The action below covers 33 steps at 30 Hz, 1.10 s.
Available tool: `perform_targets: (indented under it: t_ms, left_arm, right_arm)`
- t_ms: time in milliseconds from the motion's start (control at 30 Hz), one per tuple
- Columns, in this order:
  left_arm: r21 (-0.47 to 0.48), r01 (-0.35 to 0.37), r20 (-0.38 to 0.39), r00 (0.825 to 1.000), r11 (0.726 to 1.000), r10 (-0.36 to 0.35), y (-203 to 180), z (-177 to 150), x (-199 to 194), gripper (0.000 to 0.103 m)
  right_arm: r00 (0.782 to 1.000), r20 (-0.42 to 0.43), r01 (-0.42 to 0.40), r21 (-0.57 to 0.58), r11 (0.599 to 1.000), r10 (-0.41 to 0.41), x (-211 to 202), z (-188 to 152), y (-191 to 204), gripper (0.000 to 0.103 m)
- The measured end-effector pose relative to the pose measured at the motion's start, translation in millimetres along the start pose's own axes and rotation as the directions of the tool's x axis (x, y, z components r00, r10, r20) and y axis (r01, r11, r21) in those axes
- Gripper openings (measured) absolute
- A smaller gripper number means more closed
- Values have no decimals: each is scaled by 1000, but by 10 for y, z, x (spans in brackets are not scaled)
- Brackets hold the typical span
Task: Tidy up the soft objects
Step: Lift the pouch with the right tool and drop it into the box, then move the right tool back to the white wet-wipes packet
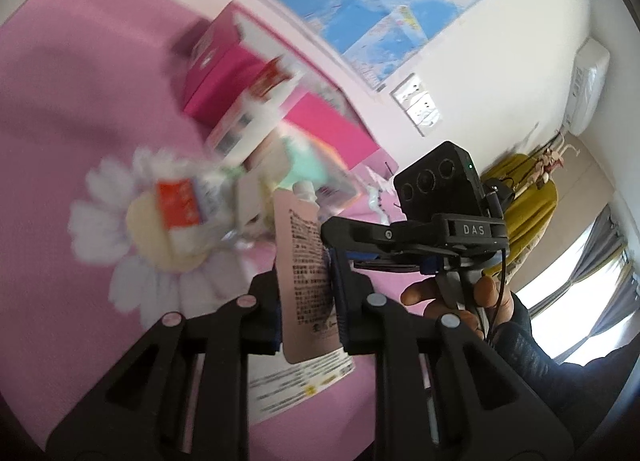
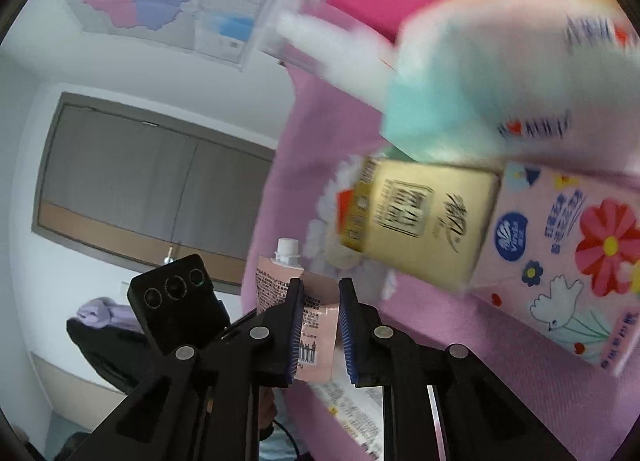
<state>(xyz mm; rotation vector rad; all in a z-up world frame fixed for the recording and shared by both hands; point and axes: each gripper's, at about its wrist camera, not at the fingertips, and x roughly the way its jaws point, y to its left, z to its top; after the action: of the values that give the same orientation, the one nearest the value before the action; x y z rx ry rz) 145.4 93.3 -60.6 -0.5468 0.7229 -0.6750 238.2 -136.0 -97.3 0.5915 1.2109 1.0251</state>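
Note:
A soft pink pouch (image 1: pixel 304 253) with a white screw cap stands upright above the pink cloth. My left gripper (image 1: pixel 306 281) is shut on its lower half, one pad on each side. My right gripper (image 1: pixel 332 239) comes in from the right, held by a hand (image 1: pixel 452 297), with its tips at the pouch's right edge. In the right wrist view the pouch (image 2: pixel 318 325) fills the narrow gap between the pads of my right gripper (image 2: pixel 318 289), which looks shut on it. Its left finger hides part of the pouch.
A gold box (image 2: pixel 416 221), a flowered pink tissue pack (image 2: pixel 560 269) and a blurred teal and white pack (image 2: pixel 460 101) lie close on the daisy-print pink cloth (image 1: pixel 60 121). Magenta boxes (image 1: pixel 216 73) stand by the wall. A printed sheet (image 1: pixel 304 381) lies under the pouch.

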Motion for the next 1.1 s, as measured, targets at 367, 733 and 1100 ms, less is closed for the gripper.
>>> perform_targets:
  t_ms: [367,733,1100]
  left_arm:
    - [232,-18,-7,1000,973,20,-856,1155,530,22]
    - [308,-233,-43,965,923,258,-847,2164,1600,29]
    - [369,-520,66,841,770,536,-948,2166,1667,96]
  right_arm:
    - [981,193,8,-98,995,11,-842,520,394,16]
    - [938,318,165,-51,985,-140,-1381,1716,178,19]
    - [840,385,435,-58,898,-382,-1413,1997,127,67]
